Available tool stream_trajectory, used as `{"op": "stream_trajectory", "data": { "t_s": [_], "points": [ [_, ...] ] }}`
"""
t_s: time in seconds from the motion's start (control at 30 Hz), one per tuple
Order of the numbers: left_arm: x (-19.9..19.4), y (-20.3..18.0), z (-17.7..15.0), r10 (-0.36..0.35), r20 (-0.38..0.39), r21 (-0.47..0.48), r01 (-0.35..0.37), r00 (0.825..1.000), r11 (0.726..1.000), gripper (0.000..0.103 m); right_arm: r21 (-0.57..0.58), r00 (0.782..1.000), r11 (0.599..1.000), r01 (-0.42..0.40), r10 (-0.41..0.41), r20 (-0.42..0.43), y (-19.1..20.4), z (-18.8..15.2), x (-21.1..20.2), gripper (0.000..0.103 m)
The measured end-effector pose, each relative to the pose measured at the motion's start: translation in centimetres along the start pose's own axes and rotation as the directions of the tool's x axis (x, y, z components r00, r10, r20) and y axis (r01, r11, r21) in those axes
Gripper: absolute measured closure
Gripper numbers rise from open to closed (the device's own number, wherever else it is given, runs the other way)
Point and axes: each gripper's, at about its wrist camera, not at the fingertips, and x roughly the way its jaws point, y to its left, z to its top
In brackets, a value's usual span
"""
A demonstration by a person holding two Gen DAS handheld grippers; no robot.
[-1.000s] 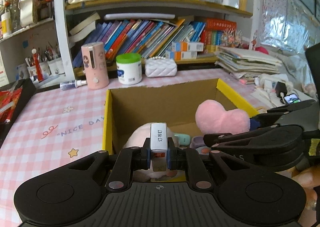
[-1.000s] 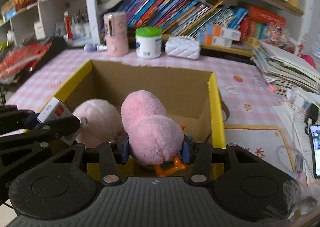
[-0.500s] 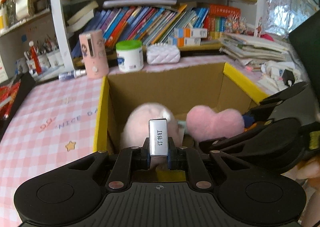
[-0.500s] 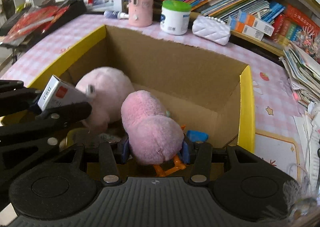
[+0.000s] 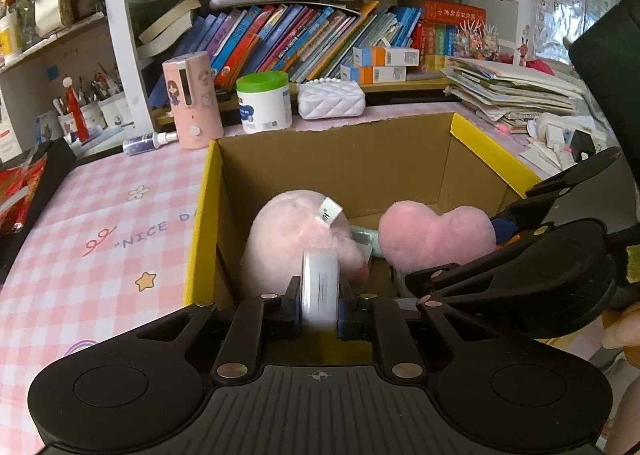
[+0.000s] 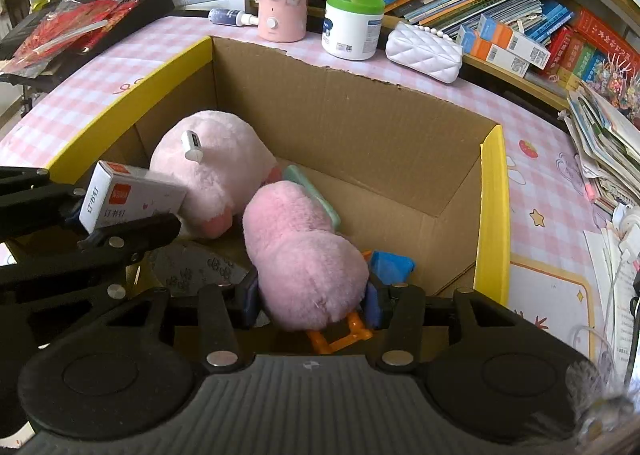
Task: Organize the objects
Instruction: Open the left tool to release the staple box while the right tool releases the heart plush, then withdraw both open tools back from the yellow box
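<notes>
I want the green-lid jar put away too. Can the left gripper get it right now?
Probably not: the left gripper is just letting go of a staple box, and the cardboard box stands between it and the jar.

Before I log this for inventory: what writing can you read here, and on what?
"NICE D", cut off by the box: pink tablecloth.
"订书钉": small white box in the left claw, whose jaws are opening.
Book spines, white tub's label: too small to read.
</notes>
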Motion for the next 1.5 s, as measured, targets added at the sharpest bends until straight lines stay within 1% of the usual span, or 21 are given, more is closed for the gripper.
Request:
{"op": "stream_trajectory", "data": {
  "t_s": [0.07,0.13,0.2,0.23,0.3,0.33,0.37,0.4,0.43,0.57,0.63,0.67,0.8,0.9,1.0,1.1,1.27,1.5],
  "points": [
    [-0.4,0.1,-0.1,-0.001,0.009,0.001,0.001,1.000,1.000,0.082,0.006,1.000,1.000,0.001,-0.001,0.002,0.0,0.0,0.0,0.055],
    [-1.0,0.0,-0.2,0.004,0.020,0.001,-0.004,1.000,1.000,0.076,0.019,1.000,1.000,0.010,-0.010,0.007,-0.1,-0.2,-0.2,0.051],
    [-1.5,0.1,-0.3,0.022,0.031,-0.010,-0.022,0.999,1.000,0.065,0.031,1.000,0.999,0.006,-0.007,0.019,-0.3,-0.4,-0.5,0.052],
    [-1.8,0.3,-0.4,0.024,0.036,-0.020,-0.023,0.999,1.000,0.062,0.040,1.000,0.999,0.004,-0.005,0.025,-0.3,-0.5,-0.7,0.052],
    [-2.5,0.7,-0.6,0.033,0.044,-0.039,-0.031,0.998,0.999,0.052,0.055,0.999,0.998,0.010,-0.012,0.040,-0.2,-0.7,-1.3,0.051],
    [-2.8,0.9,-0.7,0.029,0.054,-0.046,-0.026,0.998,0.999,0.051,0.064,0.999,0.998,0.015,-0.019,0.051,-0.1,-0.8,-1.7,0.049],
    [-3.2,1.1,-0.7,0.028,0.061,-0.052,-0.024,0.998,0.998,0.045,0.074,0.998,0.997,0.018,-0.023,0.063,0.1,-1.0,-2.1,0.048],
    [-3.5,1.2,-0.8,0.034,0.068,-0.058,-0.030,0.997,0.998,0.042,0.086,0.997,0.996,0.024,-0.030,0.071,0.1,-1.0,-2.4,0.044],
    [-3.9,1.3,-0.9,0.022,0.078,-0.064,-0.017,0.997,0.998,0.040,0.098,0.996,0.995,0.031,-0.039,0.080,0.1,-1.2,-2.8,0.042],
    [-5.6,1.5,-1.3,-0.001,0.106,-0.068,0.008,0.994,0.998,0.036,0.140,0.991,0.989,0.051,-0.067,0.116,0.7,-1.9,-4.4,0.042],
    [-6.5,1.7,-1.6,0.000,0.122,-0.064,0.008,0.992,0.998,0.031,0.161,0.987,0.985,0.066,-0.088,0.132,1.1,-2.3,-5.3,0.041],
    [-6.9,1.9,-1.6,0.005,0.129,-0.064,0.003,0.992,0.998,0.026,0.171,0.985,0.982,0.075,-0.099,0.138,1.4,-2.5,-5.7,0.041],
    [-8.7,3.0,-2.4,0.007,0.151,-0.090,0.007,0.989,0.996,0.023,0.195,0.979,0.977,0.085,-0.118,0.167,3.0,-3.2,-7.6,0.036],
    [-9.8,4.1,-3.2,0.023,0.152,-0.106,-0.006,0.988,0.994,0.021,0.210,0.970,0.972,0.101,-0.143,0.198,4.4,-3.4,-8.8,0.034],
    [-10.9,5.1,-4.2,0.038,0.148,-0.116,-0.021,0.988,0.993,0.020,0.234,0.963,0.967,0.097,-0.151,0.223,6.0,-3.7,-9.9,0.029],
    [-11.9,6.1,-5.2,0.052,0.138,-0.132,-0.034,0.989,0.991,0.019,0.241,0.958,0.965,0.099,-0.158,0.239,7.9,-4.1,-10.7,0.028],
    [-13.6,7.6,-7.2,0.072,0.120,-0.141,-0.055,0.990,0.988,0.018,0.257,0.956,0.962,0.093,-0.158,0.247,10.7,-5.1,-11.5,0.025],
    [-15.2,9.0,-9.5,0.105,0.085,-0.146,-0.092,0.991,0.985,0.014,0.330,0.948,0.942,0.068,-0.164,0.274,14.2,-6.9,-12.6,0.022]
  ]
}}
